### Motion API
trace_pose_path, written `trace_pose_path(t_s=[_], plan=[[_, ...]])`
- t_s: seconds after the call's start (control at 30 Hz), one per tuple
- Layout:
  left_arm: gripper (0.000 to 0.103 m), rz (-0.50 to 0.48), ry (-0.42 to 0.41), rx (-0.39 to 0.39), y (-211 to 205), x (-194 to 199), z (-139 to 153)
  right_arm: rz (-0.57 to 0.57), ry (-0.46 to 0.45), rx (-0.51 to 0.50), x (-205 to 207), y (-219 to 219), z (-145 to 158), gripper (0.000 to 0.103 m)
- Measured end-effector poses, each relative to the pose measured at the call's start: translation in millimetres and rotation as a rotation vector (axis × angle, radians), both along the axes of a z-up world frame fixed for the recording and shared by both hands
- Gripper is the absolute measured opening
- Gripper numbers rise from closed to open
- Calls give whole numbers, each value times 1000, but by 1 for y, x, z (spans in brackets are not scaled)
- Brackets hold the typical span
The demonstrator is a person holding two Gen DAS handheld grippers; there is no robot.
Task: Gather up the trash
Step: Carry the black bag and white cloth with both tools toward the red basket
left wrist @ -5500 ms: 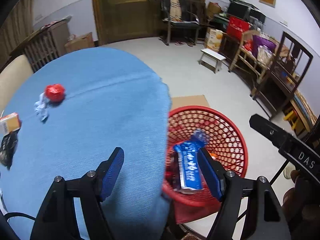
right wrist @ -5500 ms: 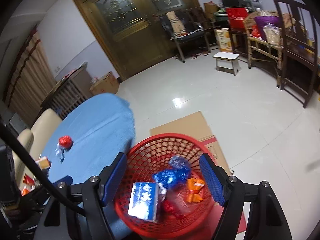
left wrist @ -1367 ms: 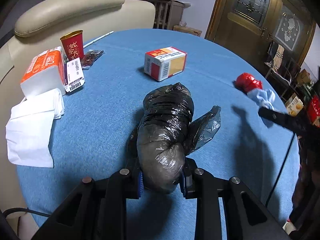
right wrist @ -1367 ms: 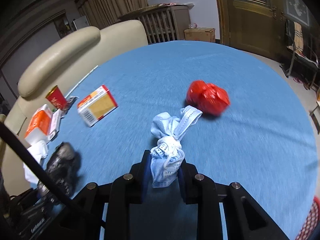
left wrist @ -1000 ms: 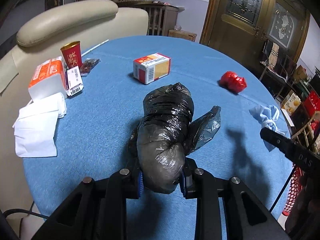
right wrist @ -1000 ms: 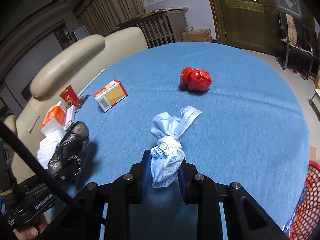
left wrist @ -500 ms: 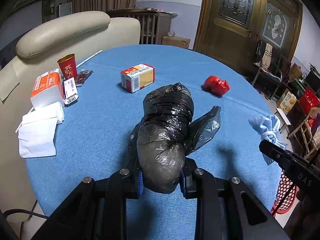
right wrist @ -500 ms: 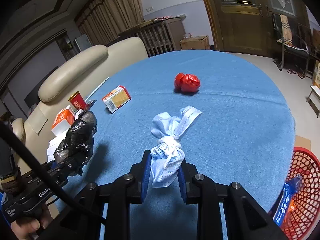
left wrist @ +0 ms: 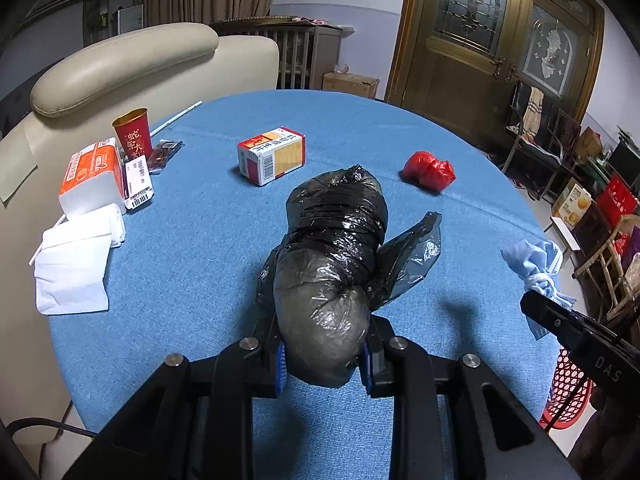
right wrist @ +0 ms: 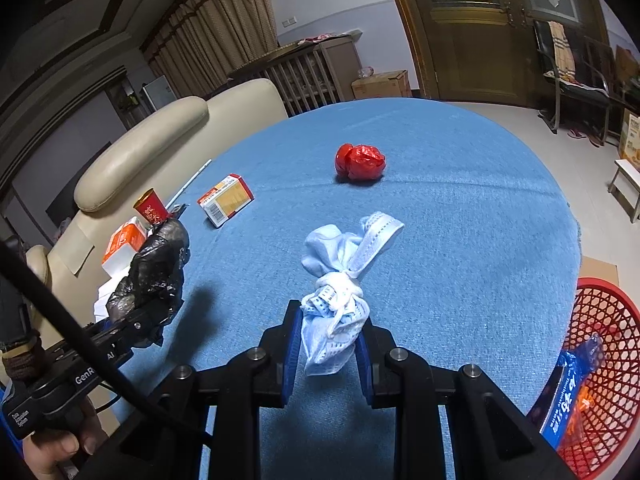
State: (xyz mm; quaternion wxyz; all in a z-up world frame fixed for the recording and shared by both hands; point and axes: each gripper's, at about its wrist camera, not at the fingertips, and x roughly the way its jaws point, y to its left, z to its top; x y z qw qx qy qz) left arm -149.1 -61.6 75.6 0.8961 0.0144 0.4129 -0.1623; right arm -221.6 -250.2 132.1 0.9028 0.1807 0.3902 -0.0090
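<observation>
My left gripper (left wrist: 323,362) is shut on a bundled black plastic bag (left wrist: 334,264) and holds it above the blue table (left wrist: 200,248); the bag also shows in the right wrist view (right wrist: 154,270). My right gripper (right wrist: 327,354) is shut on a knotted light-blue face mask (right wrist: 340,292), also seen at the right of the left wrist view (left wrist: 534,266). A red mesh basket (right wrist: 608,360) with wrappers in it stands on the floor past the table's right edge. A crumpled red wrapper (right wrist: 360,162) and a small carton (right wrist: 226,200) lie on the table.
A red paper cup (left wrist: 134,138), an orange tissue pack (left wrist: 90,176), white napkins (left wrist: 74,268) and a straw lie at the table's left. A beige sofa (left wrist: 128,68) is behind it. Chairs and shelves stand at the far right.
Both grippers have pulled back and up from the table with their loads. The red basket has come further into the right wrist view.
</observation>
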Motion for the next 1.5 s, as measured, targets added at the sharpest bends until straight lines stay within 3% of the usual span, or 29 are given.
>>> trace_pose_path(t_s=[0.43,1.2,1.5], plan=[[29,-26,-19,4,-11,-3,4,-49,-16,12,-10,-13,5,27],[29,-154,-36,33,-69,-18,13,-181,-17,39,-43,-67,2,27],[29,-231,-53,38,-102,-27,17,-276,-33,42,-74,-99,6,27]])
